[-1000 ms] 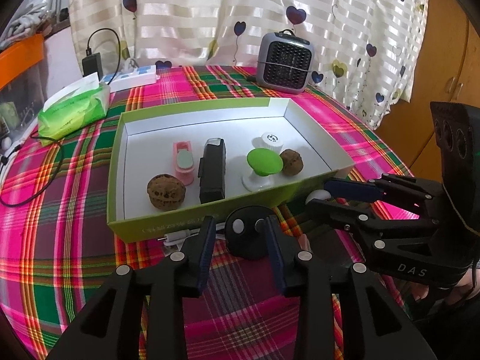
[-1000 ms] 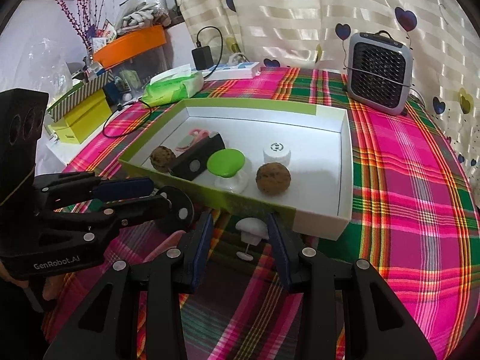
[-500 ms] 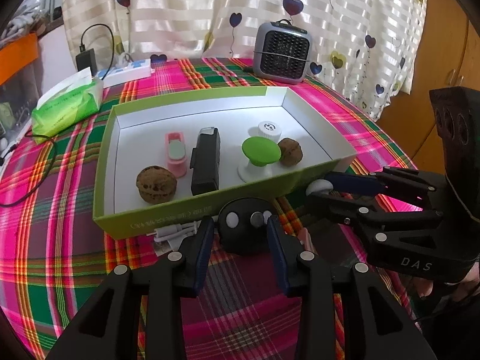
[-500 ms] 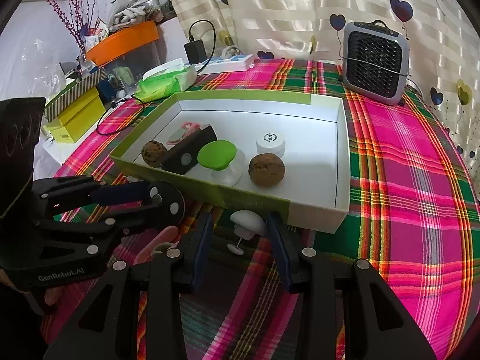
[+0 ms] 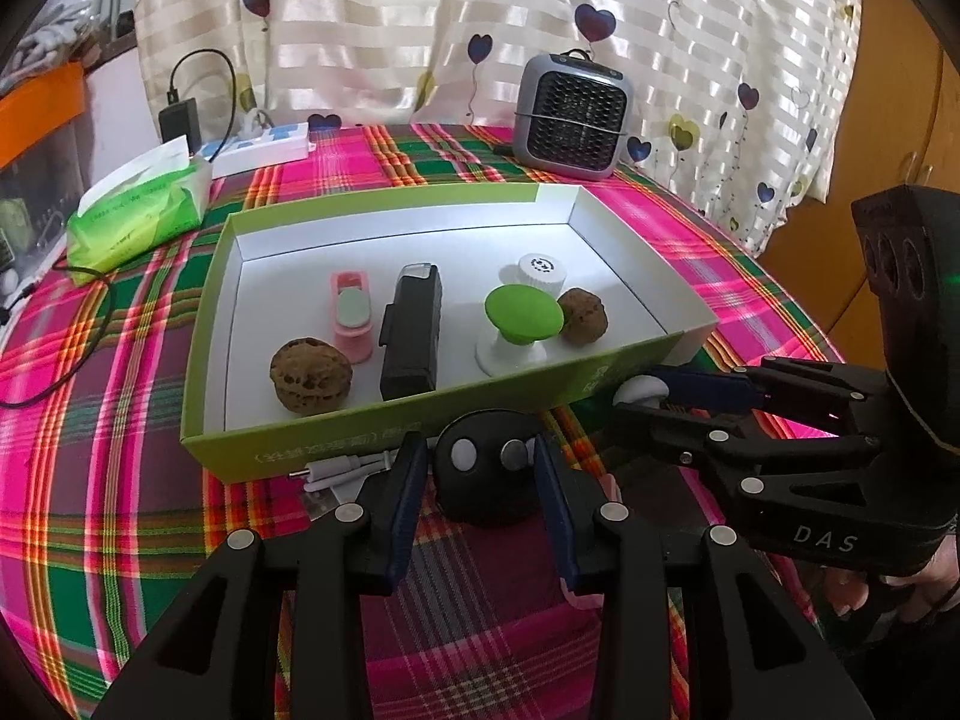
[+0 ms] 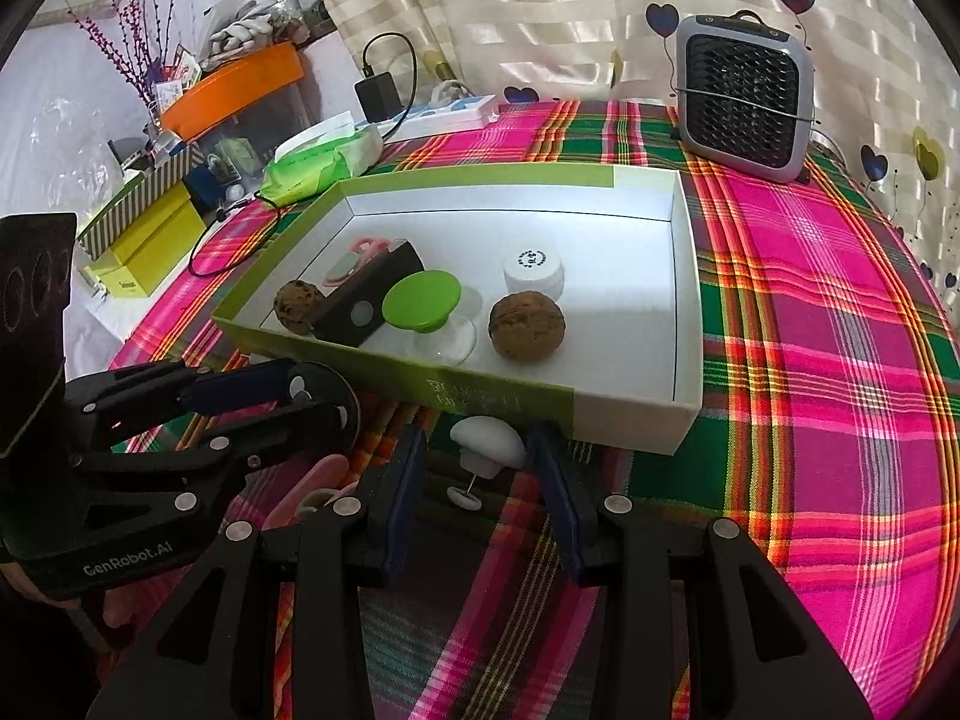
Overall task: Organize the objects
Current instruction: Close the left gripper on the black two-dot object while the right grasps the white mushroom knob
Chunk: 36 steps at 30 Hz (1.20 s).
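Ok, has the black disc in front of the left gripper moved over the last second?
No. The black disc still lies on the cloth in front of the green box, just right of the white cable.

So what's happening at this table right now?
A person is sorting small items into a green-and-white box using two handheld tongs. The left tongs bracket a round black gadget on the tablecloth just outside the box; the right tongs bracket a white mushroom-shaped knob. Neither is lifted yet. Two walnuts, a green suction knob and other bits already sit inside.
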Tool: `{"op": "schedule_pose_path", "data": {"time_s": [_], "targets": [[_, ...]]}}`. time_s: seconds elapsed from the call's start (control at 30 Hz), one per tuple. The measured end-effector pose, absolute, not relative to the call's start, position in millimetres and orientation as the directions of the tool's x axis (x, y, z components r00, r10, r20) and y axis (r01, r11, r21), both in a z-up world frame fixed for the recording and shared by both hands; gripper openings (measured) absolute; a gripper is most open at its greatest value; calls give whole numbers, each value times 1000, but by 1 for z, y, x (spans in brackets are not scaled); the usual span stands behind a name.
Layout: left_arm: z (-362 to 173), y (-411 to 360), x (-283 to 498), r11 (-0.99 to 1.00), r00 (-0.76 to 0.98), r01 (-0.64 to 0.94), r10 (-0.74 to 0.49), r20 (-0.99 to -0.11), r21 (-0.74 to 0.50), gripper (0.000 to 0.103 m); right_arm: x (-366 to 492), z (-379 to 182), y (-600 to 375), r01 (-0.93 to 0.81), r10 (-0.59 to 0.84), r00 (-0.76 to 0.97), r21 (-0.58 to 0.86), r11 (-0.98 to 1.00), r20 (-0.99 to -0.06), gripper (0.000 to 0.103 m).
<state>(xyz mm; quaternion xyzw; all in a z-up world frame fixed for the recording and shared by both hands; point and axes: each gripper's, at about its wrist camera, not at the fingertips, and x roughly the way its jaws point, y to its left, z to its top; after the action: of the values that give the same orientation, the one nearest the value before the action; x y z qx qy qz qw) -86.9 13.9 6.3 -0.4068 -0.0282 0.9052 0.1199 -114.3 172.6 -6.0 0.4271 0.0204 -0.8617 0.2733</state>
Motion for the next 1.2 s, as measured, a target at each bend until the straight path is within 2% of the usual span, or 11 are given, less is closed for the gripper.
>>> {"op": "schedule_pose_path", "data": {"time_s": [0.1, 0.17, 1.2], "targets": [[6, 15, -87, -968, -636, -200, 245, -732, -150, 29, -114, -6, 172, 488, -448, -490, 191, -852, -748, 38], [7, 15, -87, -968, -636, -200, 246, -732, -152, 28, -114, -6, 171, 489, -448, -489, 189, -851, -749, 26], [22, 7, -78, -960, -677, -204, 282, -680, -194, 28, -96, 10, 165, 568, -531, -518, 195, -800, -671, 26]]}}
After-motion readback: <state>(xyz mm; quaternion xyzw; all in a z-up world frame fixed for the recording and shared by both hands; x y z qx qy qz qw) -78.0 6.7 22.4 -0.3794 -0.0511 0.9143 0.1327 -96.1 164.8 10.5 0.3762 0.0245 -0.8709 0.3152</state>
